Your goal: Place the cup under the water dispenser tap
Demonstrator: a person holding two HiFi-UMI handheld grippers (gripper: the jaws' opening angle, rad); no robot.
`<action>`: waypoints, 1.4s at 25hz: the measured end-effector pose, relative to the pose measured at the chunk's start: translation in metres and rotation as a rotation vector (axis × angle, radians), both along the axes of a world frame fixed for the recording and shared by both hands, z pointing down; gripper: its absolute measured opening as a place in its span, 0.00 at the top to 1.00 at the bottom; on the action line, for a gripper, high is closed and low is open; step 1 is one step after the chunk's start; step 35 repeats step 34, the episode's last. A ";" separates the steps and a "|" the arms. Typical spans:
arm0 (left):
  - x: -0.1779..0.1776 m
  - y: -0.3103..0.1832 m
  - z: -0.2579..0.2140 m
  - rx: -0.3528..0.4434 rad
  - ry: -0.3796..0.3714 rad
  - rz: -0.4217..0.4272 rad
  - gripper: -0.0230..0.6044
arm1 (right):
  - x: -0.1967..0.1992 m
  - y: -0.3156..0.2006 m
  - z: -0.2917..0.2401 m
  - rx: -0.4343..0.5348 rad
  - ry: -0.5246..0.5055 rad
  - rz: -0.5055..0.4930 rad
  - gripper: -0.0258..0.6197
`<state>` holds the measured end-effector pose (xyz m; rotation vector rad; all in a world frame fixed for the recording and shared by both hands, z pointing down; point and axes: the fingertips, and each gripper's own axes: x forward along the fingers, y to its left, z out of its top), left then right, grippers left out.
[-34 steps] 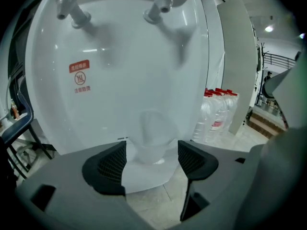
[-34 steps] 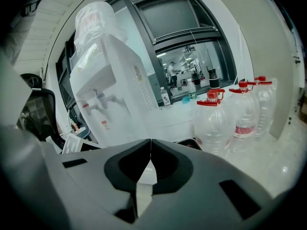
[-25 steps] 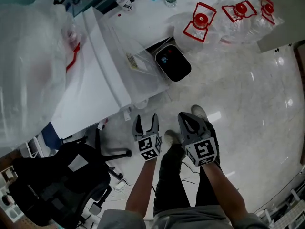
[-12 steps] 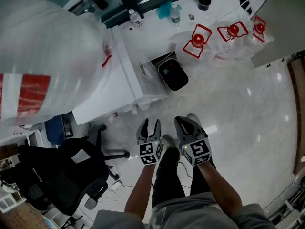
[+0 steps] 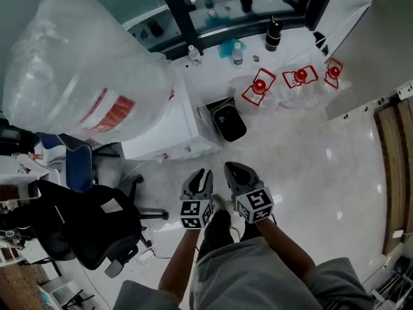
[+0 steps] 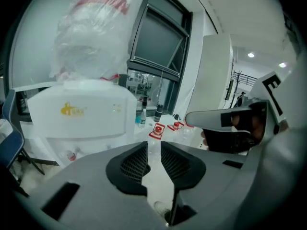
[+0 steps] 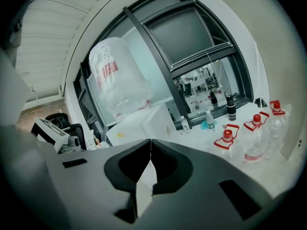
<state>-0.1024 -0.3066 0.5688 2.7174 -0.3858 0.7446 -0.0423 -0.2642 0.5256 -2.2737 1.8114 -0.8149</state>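
The task looked unstarted: no cup showed near the water dispenser (image 5: 158, 124) in any view. Both tools hung short of the dispenser, the left tool (image 5: 204, 175) closing on nothing, the right tool (image 5: 233, 168) shut and empty. Next came finding the cup.

The floor (image 5: 322, 141) here is polished stone or tile, super glossy, with the lights bouncing right off it. The water dispenser (image 5: 158, 131) is smooth white plastic with a slight sheen, and the big bottle (image 5: 77, 70) on top is wrapped in crinkly clear plastic film. The spare jugs (image 5: 266, 101) are clear plastic too, with shiny red plastic caps (image 5: 259, 86). The window frame (image 5: 177, 11) looks like dark matt metal. The office chair (image 5: 77, 228) is matt black, cloth-looking on seat and back.
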 end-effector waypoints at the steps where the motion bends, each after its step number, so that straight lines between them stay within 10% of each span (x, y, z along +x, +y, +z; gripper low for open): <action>1: 0.000 0.002 -0.018 0.006 0.016 -0.004 0.82 | -0.002 -0.001 -0.013 0.011 0.000 -0.011 0.94; 18: 0.001 0.002 -0.253 0.171 0.338 -0.009 0.95 | -0.016 -0.003 -0.206 0.228 0.179 -0.045 0.95; 35: -0.003 -0.003 -0.322 0.288 0.453 0.036 0.95 | -0.019 -0.009 -0.260 0.307 0.297 -0.047 0.95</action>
